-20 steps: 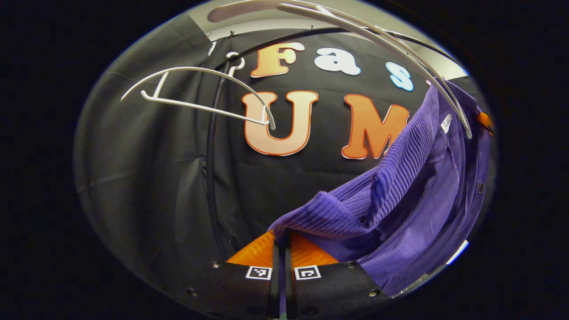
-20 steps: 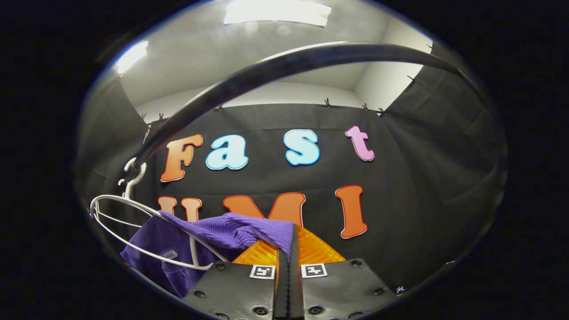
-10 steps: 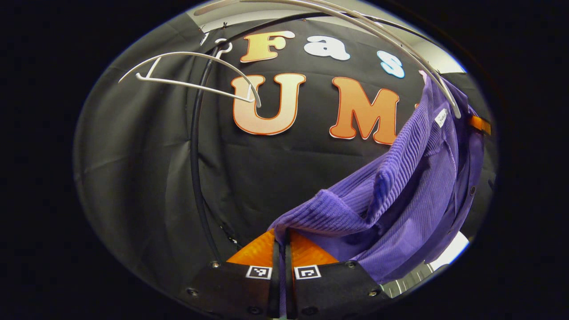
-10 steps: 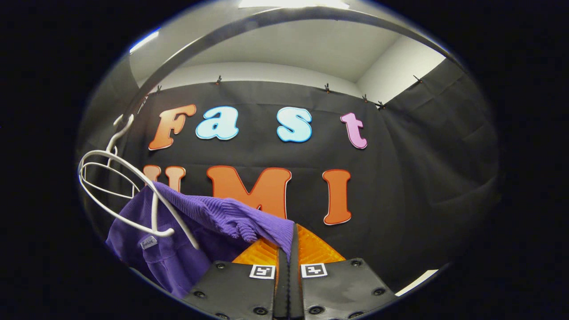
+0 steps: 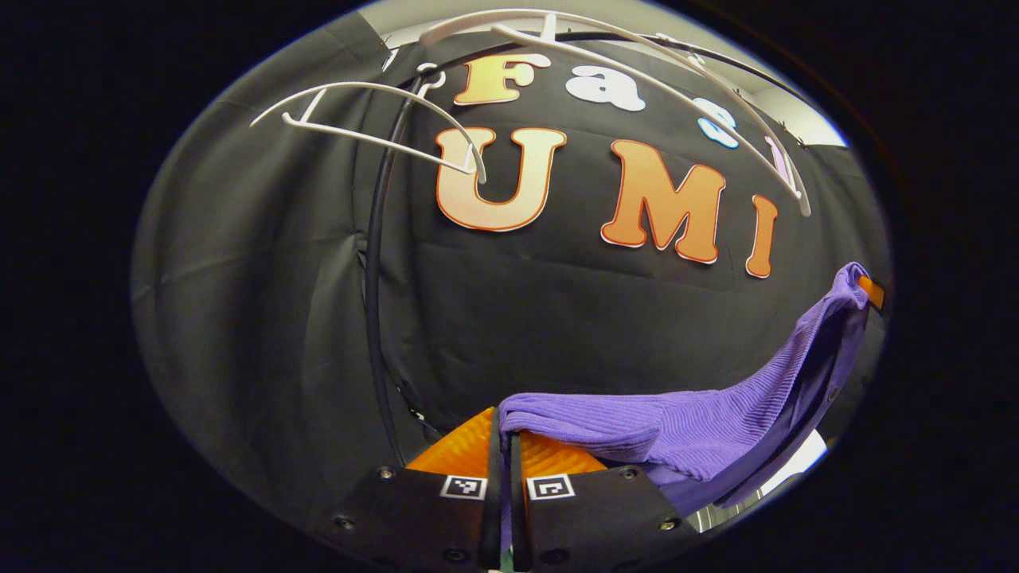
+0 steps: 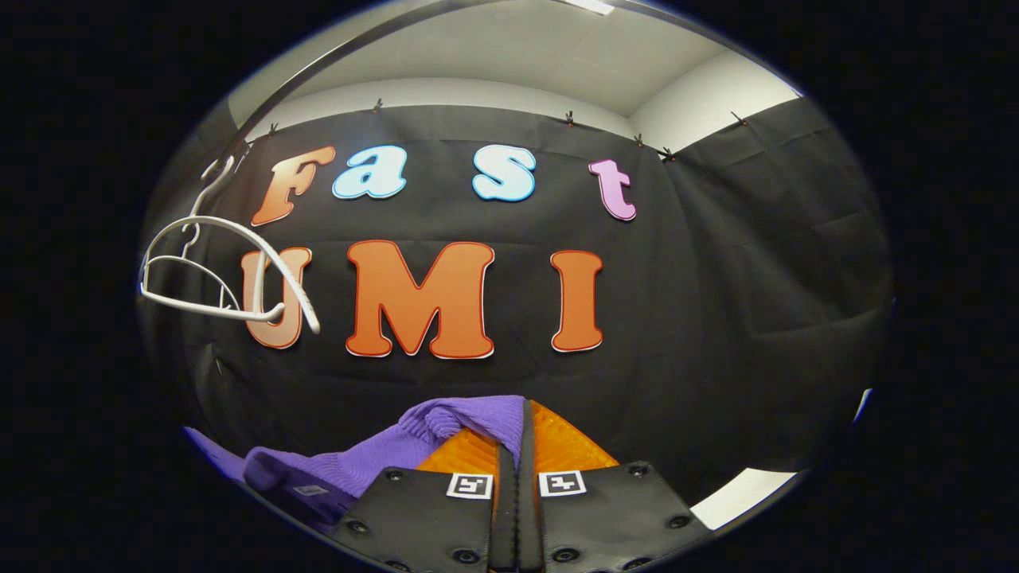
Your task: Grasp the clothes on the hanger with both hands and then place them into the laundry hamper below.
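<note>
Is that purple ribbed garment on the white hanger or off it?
Off. The purple ribbed garment stretches between the left gripper and the right gripper, well below the bare white hanger.

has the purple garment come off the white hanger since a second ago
Yes. In the right gripper view the purple garment now hangs well below the white hanger, which is bare against the booth wall; a second ago it was draped over that hanger.

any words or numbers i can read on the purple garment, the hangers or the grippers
Purple garment, sewn-in tag: too small and blurred to read.
Left hand-held gripper: square coded markers, no words or numbers.
Right hand-held gripper: the same kind of markers, no words or numbers.
White hangers: none.
</note>
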Available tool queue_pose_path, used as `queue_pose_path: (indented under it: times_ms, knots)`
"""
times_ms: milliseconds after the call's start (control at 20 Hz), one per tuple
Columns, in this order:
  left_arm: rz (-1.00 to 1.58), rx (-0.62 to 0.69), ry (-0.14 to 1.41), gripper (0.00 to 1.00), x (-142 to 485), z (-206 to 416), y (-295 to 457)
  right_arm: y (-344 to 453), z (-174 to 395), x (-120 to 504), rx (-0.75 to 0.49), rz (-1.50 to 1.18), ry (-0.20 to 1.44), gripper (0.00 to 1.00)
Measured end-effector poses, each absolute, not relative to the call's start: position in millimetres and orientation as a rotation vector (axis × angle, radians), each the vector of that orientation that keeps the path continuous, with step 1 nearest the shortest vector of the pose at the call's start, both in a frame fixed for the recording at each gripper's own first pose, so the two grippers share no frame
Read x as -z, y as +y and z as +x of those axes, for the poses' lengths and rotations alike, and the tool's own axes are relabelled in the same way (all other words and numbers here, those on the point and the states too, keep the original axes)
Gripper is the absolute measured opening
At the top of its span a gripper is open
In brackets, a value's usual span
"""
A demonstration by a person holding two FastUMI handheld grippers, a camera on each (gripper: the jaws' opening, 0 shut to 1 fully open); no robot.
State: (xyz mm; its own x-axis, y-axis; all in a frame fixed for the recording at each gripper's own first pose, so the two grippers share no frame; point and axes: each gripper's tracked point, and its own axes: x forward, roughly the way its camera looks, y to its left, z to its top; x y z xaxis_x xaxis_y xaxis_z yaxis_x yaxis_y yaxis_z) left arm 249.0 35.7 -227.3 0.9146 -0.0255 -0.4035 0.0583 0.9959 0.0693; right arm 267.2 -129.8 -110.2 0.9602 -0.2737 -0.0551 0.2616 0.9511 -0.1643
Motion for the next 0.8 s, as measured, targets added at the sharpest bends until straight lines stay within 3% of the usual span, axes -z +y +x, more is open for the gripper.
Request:
queue_pose_path:
  times_ms: [150, 350, 650, 800]
  knots:
    - [0.062, 0.073, 0.400, 0.05, 216, 243, 22, -112, 261, 116, 0.202, -0.167, 0.107, 0.08]
    - [0.014, 0.214, 0.414, 0.06, 226, 227, -35, -78, 252, 173, 0.109, -0.136, 0.244, 0.08]
    - [-0.034, 0.340, 0.582, 0.06, 294, 195, -103, -27, 236, 273, -0.021, -0.062, 0.485, 0.08]
    - [-0.084, 0.336, 0.737, 0.05, 341, 169, -117, -13, 213, 333, -0.026, 0.010, 0.646, 0.08]
